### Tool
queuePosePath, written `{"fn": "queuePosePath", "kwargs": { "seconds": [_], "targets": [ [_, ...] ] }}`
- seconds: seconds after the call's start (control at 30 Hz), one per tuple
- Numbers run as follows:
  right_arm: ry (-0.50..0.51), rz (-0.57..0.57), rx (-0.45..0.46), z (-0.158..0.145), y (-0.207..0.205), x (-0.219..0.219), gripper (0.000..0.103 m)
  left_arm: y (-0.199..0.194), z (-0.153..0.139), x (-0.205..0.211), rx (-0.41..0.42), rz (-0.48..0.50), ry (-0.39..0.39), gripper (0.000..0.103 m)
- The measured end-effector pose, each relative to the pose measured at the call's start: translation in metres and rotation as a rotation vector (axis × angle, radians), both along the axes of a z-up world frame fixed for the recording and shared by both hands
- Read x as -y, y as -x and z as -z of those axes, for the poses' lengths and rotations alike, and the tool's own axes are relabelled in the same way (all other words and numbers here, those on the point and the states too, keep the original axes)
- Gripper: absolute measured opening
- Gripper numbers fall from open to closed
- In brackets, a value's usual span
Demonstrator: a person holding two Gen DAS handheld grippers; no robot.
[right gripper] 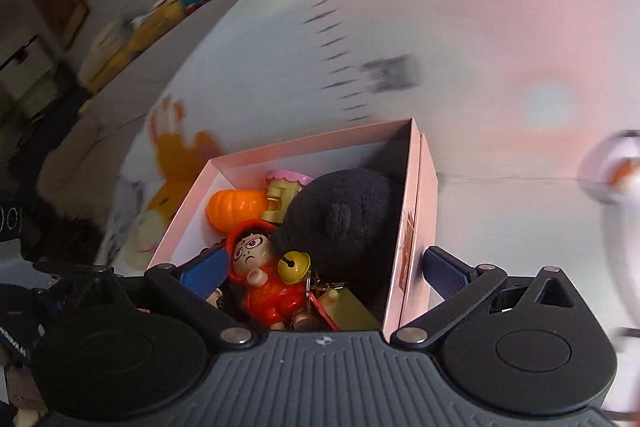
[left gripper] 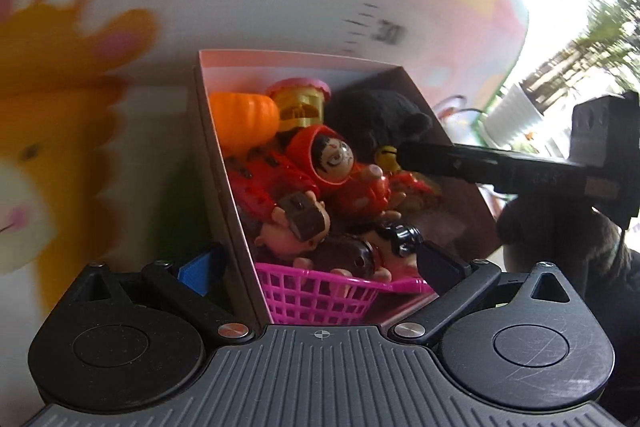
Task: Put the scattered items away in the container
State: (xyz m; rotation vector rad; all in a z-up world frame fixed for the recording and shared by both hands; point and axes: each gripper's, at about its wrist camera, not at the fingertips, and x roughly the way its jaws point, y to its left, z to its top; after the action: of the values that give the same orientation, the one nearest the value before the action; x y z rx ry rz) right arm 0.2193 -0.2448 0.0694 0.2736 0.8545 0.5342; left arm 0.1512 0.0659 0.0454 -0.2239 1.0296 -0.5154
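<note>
Both hand-held grippers open, straddling toy-filled pink box (right gripper: 424,187) walls.

both grippers, left gripper (left gripper: 318,267) and right gripper (right gripper: 320,269), fingers spread wide.

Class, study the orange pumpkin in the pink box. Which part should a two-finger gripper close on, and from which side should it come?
Probably from above, closing across the pumpkin's rounded ribbed body. It lies in the box's far corner, with a wall close on one side and the yellow pink-lidded tub and red-hooded figure against the others, so only its top is free.
</note>
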Motion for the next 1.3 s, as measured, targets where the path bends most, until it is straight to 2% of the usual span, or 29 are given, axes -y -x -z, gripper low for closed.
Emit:
{"fn": "queuePosePath", "kwargs": {
  "seconds": [0.17, 0.3, 0.4, 0.47, 0.57, 0.67, 0.77, 0.87, 0.97, 1.1, 1.3],
  "targets": [
    [-0.028, -0.116, 0.005, 0.002, -0.013, -0.075, 0.103, 0.014, -0.001, -0.070, 0.001, -0.173, 0.007, 0.103],
    [-0.030, -0.130, -0.004, 0.003, -0.024, -0.109, 0.103, 0.021, 0.000, -0.106, 0.034, -0.274, 0.051, 0.103],
    [-0.022, -0.137, 0.039, -0.007, -0.008, -0.105, 0.103, 0.038, 0.001, -0.116, 0.052, -0.305, 0.116, 0.103],
    [-0.004, -0.145, 0.095, -0.017, 0.014, -0.093, 0.103, 0.055, 0.002, -0.116, 0.069, -0.311, 0.150, 0.103],
    [-0.031, -0.165, 0.152, -0.033, 0.053, -0.064, 0.103, 0.092, 0.006, -0.115, 0.113, -0.336, 0.185, 0.103],
    [-0.098, -0.232, 0.149, -0.038, 0.090, -0.042, 0.103, 0.126, 0.022, -0.107, 0.137, -0.375, 0.247, 0.103],
    [-0.072, -0.284, 0.137, -0.030, 0.121, -0.038, 0.103, 0.143, 0.035, -0.092, 0.113, -0.371, 0.271, 0.103],
    [-0.006, -0.356, 0.123, -0.013, 0.146, -0.051, 0.103, 0.155, 0.038, -0.081, 0.123, -0.349, 0.247, 0.103],
    [0.071, -0.389, 0.146, 0.004, 0.160, -0.074, 0.103, 0.159, 0.034, -0.074, 0.149, -0.349, 0.215, 0.102],
    [0.174, -0.445, 0.225, 0.016, 0.172, -0.104, 0.103, 0.168, 0.030, -0.073, 0.156, -0.324, 0.240, 0.102],
    [0.253, -0.651, 0.334, 0.024, 0.202, -0.144, 0.097, 0.205, 0.017, -0.072, 0.203, -0.333, 0.151, 0.102]
  ]
}}
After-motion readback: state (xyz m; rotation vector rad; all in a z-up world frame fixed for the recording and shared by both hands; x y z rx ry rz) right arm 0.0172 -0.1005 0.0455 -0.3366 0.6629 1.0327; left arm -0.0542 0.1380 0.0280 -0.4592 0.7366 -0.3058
